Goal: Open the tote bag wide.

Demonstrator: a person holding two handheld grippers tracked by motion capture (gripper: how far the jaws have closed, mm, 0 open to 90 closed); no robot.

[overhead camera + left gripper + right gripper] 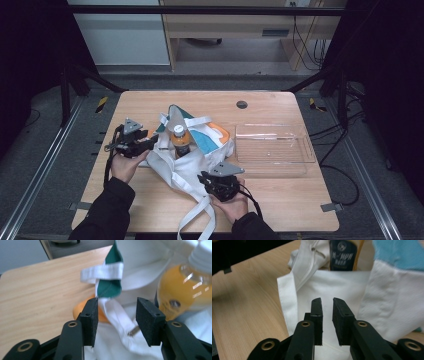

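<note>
A white cloth bag (pixel 192 162) with teal and orange trim is lying crumpled at the middle of the desk (pixel 280 200), and an orange juice bottle (pixel 180 141) is standing upright inside its open mouth, white cap up. The left gripper (pixel 148 141) is sitting at about nine o'clock of the bottle, pointing toward three o'clock; its fingers (pixel 90 321) are spread, with a fold of white fabric lying loose between them, not pinched. From there the bottle lies just beyond, at about one o'clock in the left gripper view. The right gripper (pixel 206 178) is hovering at about five o'clock of the bottle, over the bag's near panel, its fingers (pixel 317 315) parted by a narrow gap and pressing on nothing. The left hand looks the nearer to the bottle, so any lift probably falls to it. At three o'clock of the bag a clear plastic tray (pixel 274 145) is lying empty.
</note>
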